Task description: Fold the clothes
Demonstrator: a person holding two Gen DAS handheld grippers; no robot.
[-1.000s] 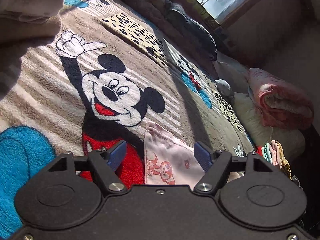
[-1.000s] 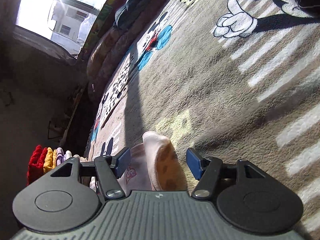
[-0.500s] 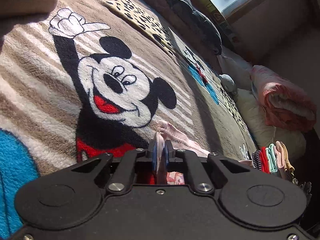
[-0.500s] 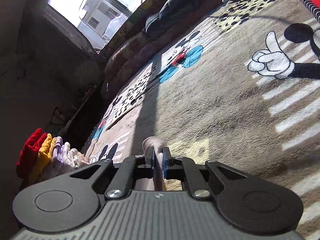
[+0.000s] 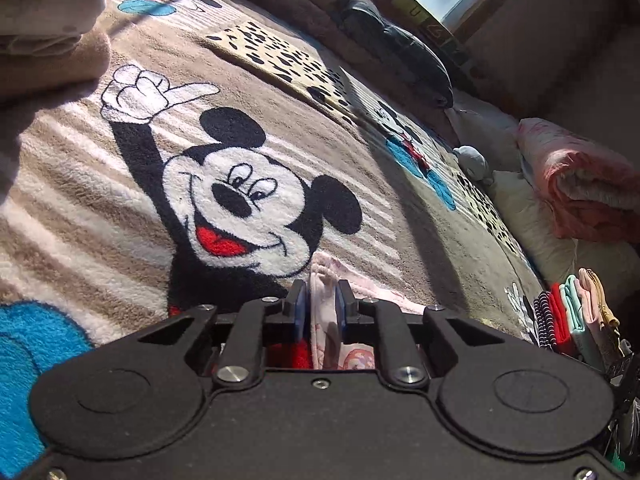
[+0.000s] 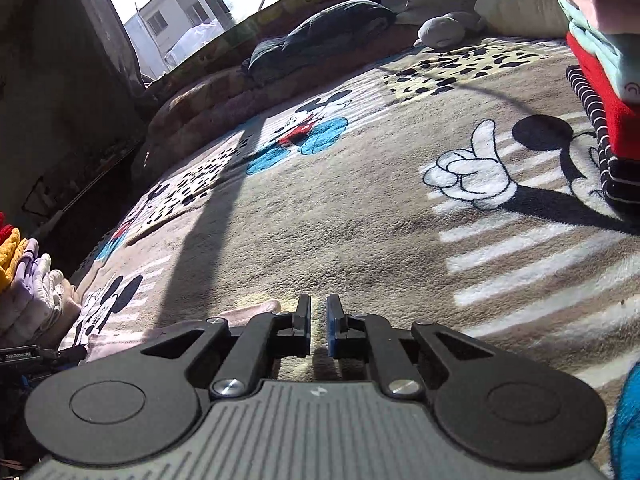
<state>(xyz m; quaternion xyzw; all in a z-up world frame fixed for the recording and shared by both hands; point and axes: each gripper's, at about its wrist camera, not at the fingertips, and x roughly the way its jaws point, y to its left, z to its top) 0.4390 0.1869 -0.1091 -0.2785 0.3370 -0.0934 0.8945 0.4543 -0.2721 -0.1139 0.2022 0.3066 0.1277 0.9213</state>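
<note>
Left jaws pinch the pink garment; the right jaws hold nothing.

The garment (image 5: 326,300) lies on the blanket (image 5: 120,200) at the left gripper's (image 5: 321,306) 12 o'clock, a fold of it standing between the nearly closed jaws; in the right view it (image 6: 240,314) shows flat at 10 o'clock of the right gripper (image 6: 318,322). My worry: with one narrow pinch and the right jaws narrow but bare, any lift would let the free side sag and spoil the fold, or the thin cloth could slip out. Both grippers sit low, angled shallowly over the bed; the folded stack (image 6: 604,92) waits at 2 o'clock.
</note>
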